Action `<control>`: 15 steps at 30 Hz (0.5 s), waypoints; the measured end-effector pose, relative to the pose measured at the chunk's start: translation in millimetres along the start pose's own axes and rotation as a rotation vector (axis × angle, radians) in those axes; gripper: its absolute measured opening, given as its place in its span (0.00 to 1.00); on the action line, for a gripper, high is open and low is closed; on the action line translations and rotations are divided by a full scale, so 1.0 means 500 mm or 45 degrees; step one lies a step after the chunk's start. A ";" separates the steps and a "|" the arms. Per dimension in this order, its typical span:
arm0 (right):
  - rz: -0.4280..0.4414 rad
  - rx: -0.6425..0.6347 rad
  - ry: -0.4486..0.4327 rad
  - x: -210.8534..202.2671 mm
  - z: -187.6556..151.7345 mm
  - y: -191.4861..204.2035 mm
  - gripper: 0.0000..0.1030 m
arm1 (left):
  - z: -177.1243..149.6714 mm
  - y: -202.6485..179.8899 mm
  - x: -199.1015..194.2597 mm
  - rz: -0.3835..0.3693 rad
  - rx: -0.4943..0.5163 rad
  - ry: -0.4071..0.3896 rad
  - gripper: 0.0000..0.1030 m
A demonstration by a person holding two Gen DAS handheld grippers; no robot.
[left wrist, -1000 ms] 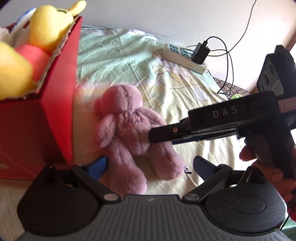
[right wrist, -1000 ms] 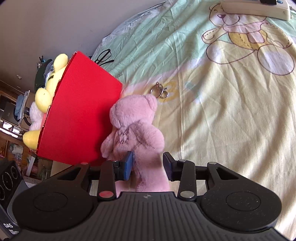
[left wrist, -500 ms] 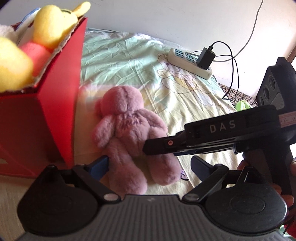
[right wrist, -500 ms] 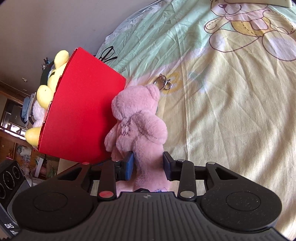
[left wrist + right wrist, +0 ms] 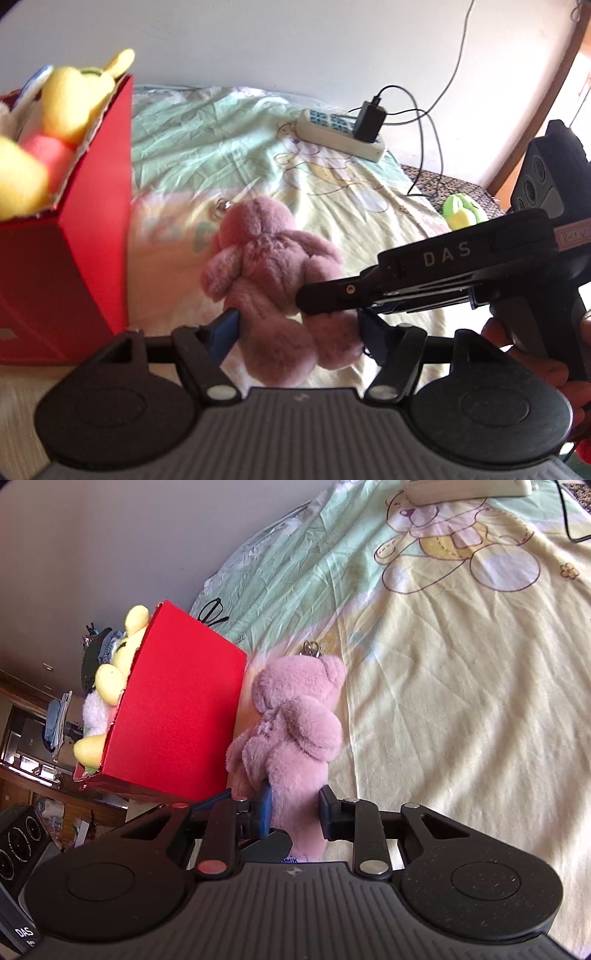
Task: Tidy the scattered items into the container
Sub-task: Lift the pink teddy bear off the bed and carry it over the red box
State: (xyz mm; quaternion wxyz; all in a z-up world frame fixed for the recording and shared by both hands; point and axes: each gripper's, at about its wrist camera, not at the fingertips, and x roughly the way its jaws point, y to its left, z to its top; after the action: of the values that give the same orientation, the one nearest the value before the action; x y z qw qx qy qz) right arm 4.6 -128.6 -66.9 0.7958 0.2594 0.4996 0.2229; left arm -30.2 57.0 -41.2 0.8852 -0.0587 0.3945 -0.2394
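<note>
A pink plush bear point(image 5: 295, 731) is pinched by one leg between the blue-padded fingers point(image 5: 264, 806) of the right gripper point(image 5: 293, 808), which are clenched on it. The bear looks raised off the bed point(image 5: 461, 701), its head pointing away and a metal keyring clip point(image 5: 312, 649) at the top of its head. It hangs just right of the red box point(image 5: 177, 716), the container, and seems close enough to brush its side wall. Holding it by a leg leaves the body free to swing over the rim.

The box already holds several yellow, pink and white soft toys point(image 5: 70, 103), piled above its edge, so room inside looks tight.

From the left view, the left gripper point(image 5: 299, 328) has its fingers point(image 5: 225, 328) spread apart on either side of the bear's lower body; whether they touch it I cannot tell. It may be steadying the toy.

Far across the bear-print sheet lie a power strip point(image 5: 340, 134) with a charger, and a small green and yellow toy point(image 5: 461, 212) at the far right, not yet tidied. A pair of glasses point(image 5: 212, 611) lies beyond the box.
</note>
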 end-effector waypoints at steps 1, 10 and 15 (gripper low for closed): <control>-0.009 -0.008 -0.027 -0.011 -0.001 0.010 0.27 | 0.005 -0.008 -0.009 -0.019 0.021 -0.018 0.67; -0.012 -0.005 -0.312 -0.097 -0.013 0.121 0.27 | 0.073 0.003 -0.117 -0.195 0.121 -0.152 0.67; 0.049 -0.079 -0.442 -0.109 -0.006 0.229 0.27 | 0.108 0.057 -0.219 -0.217 0.138 -0.283 0.67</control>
State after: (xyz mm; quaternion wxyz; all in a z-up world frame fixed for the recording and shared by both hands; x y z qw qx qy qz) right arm -31.1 -73.6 41.8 0.8733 0.2788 0.3427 0.2053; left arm -43.4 128.9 60.8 0.9018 -0.0703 0.2740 -0.3267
